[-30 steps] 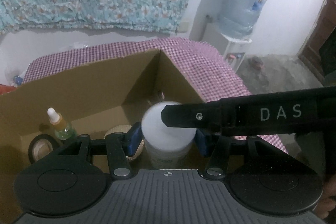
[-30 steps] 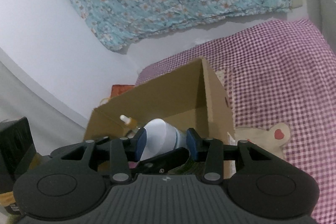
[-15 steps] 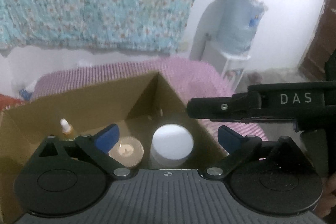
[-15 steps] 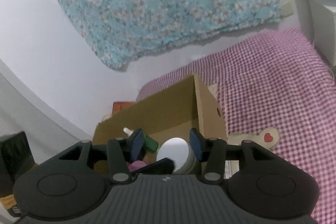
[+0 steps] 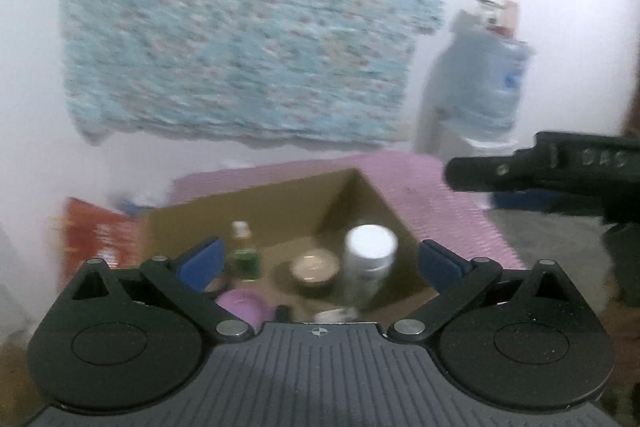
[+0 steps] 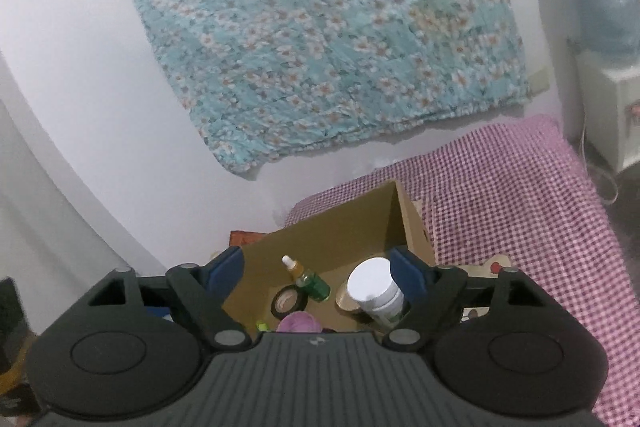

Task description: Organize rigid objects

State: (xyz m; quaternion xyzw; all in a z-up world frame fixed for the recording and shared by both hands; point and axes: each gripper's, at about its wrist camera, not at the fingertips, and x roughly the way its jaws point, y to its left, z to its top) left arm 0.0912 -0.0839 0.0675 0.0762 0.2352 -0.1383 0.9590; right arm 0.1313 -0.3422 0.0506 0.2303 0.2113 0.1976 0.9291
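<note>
An open cardboard box [image 5: 280, 203] [image 6: 344, 223] stands on a pink checked cloth. Inside it stand a white-lidded jar [image 5: 370, 253] [image 6: 374, 289], a green dropper bottle [image 5: 244, 253] [image 6: 310, 279], a round tin [image 5: 314, 267] and a tape roll [image 6: 289, 301], with a purple object [image 6: 299, 323] near the front. My left gripper [image 5: 318, 261] is open and empty, raised above the box. My right gripper [image 6: 318, 267] is open and empty, also above the box. The right gripper's finger [image 5: 520, 173] shows at the right in the left wrist view.
A floral cloth [image 6: 328, 27] hangs on the white wall behind. A water dispenser with a blue bottle [image 6: 592, 7] stands at the right. The checked cloth [image 6: 520, 195] spreads right of the box. A red package [image 5: 96, 235] lies left of the box.
My left gripper opened and let go of the white-lidded jar, which now stands in the box. Both grippers have risen and pulled back. The right gripper has opened wider.
</note>
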